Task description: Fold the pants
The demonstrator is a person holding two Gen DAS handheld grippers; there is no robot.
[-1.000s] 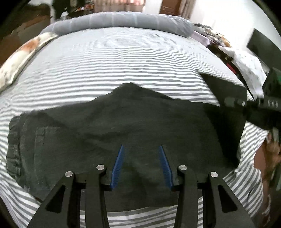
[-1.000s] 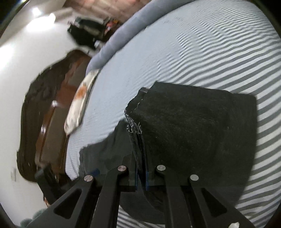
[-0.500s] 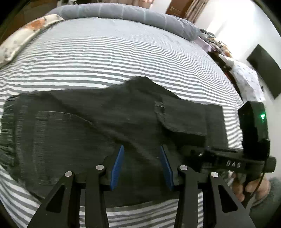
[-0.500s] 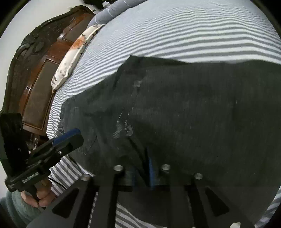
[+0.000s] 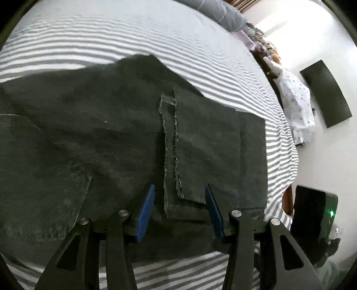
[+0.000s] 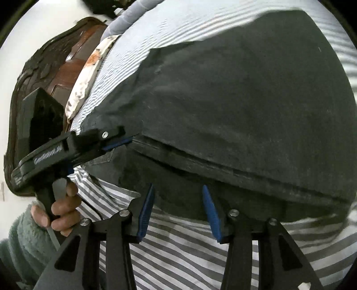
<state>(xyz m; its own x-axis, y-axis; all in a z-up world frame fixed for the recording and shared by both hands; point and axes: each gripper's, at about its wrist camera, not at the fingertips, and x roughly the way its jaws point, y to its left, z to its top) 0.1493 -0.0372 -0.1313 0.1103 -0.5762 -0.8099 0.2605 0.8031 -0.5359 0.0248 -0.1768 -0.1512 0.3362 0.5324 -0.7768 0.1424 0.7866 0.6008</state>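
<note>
Dark pants [image 5: 89,138] lie flat on the striped bed sheet [image 5: 133,38], the leg end folded over the upper part, its frayed hems [image 5: 170,145] on top. My left gripper [image 5: 180,209] hovers low over the hem's near end. Its jaws are opening, and the hem edge lies between the blue pads [image 5: 146,209] without being pinched. In the right wrist view my right gripper [image 6: 178,212] sits at the near edge of the folded pants [image 6: 234,100], jaws opening, with nothing gripped. The left gripper [image 6: 125,139] also shows there, over the pants' left edge.
A hand [image 6: 60,212] in a green fleece sleeve holds the left gripper's handle. A carved wooden headboard [image 6: 44,73] and a floral pillow [image 6: 89,67] are at the bed's left. A grey bolster [image 5: 214,11] lies at the far end. A spotted cloth [image 5: 296,104] and a black wall screen [image 5: 325,93] are on the right.
My right gripper carried the leg end over onto the upper pants, then opened and let it go. The left gripper sank closer to the cloth and turned right.
</note>
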